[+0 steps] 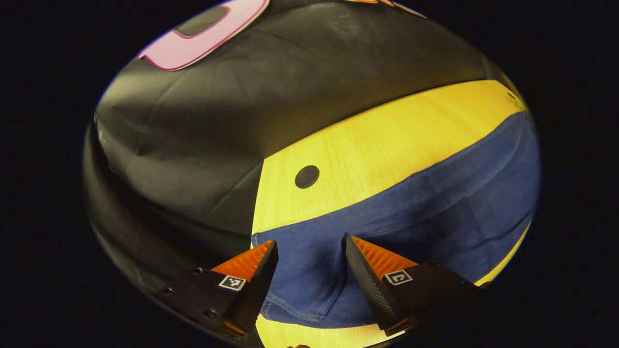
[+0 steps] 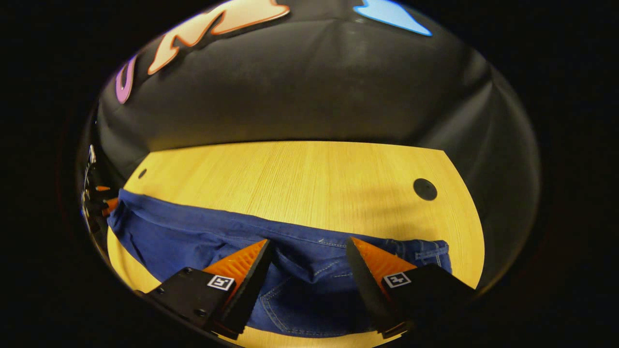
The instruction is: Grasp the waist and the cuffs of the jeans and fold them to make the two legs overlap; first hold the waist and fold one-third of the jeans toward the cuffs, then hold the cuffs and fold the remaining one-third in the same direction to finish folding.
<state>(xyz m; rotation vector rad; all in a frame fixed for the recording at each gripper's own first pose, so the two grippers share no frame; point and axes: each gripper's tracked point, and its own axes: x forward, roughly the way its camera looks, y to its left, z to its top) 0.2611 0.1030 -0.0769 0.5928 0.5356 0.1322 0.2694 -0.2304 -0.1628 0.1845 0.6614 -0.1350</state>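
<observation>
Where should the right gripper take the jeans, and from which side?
Grip the waist, where stitching and pockets show the thick band. The jeans lie flat on the table, so bring the right gripper down from above, open, one finger slipping under the edge.

Worktop [image 2: 300, 179]: light wood-grain finish, smooth, slight sheen, with a matt dark round cap [image 2: 425, 189] set in it. Jeans [image 2: 193, 237] on the worktop: blue denim cloth, matt, visible stitched seams. Wall behind the worktop: black cloth, matt, creased.
</observation>
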